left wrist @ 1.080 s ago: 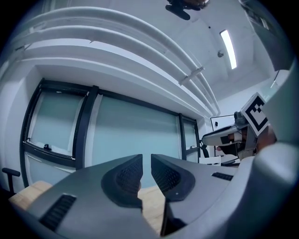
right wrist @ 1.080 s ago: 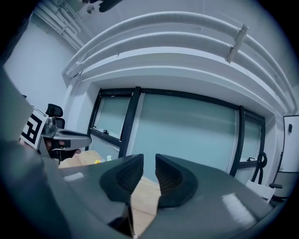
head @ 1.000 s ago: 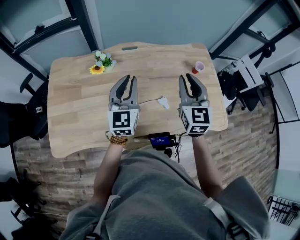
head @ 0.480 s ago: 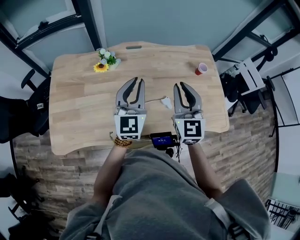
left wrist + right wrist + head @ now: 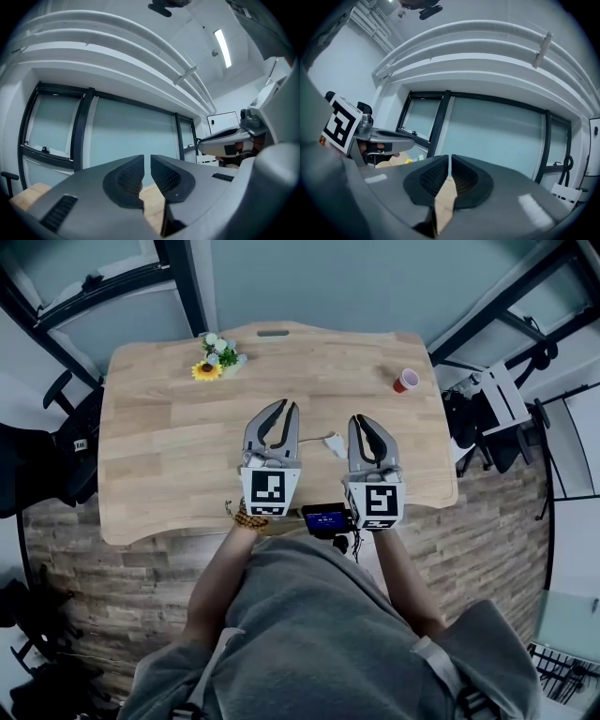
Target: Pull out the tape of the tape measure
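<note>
A small white tape measure (image 5: 330,442) lies on the wooden table (image 5: 169,427), with a thin white strip (image 5: 305,440) running left from it. It sits between my two grippers, which hover over the table's near half. My left gripper (image 5: 286,406) is just left of it, its jaws a narrow gap apart and empty (image 5: 147,161). My right gripper (image 5: 364,418) is just right of it; its jaws are closing, tips almost together, nothing between them (image 5: 449,161). Neither gripper touches the tape measure.
A small bunch of flowers (image 5: 217,360) stands at the far left of the table and a red cup (image 5: 405,381) at the far right. A dark device with a blue screen (image 5: 325,519) hangs at the near edge. Chairs (image 5: 56,456) flank the table.
Both grippers have drawn closer together, the left moving right and the right moving left. The right jaws have narrowed from clearly apart to nearly together. The tape measure has not moved.
</note>
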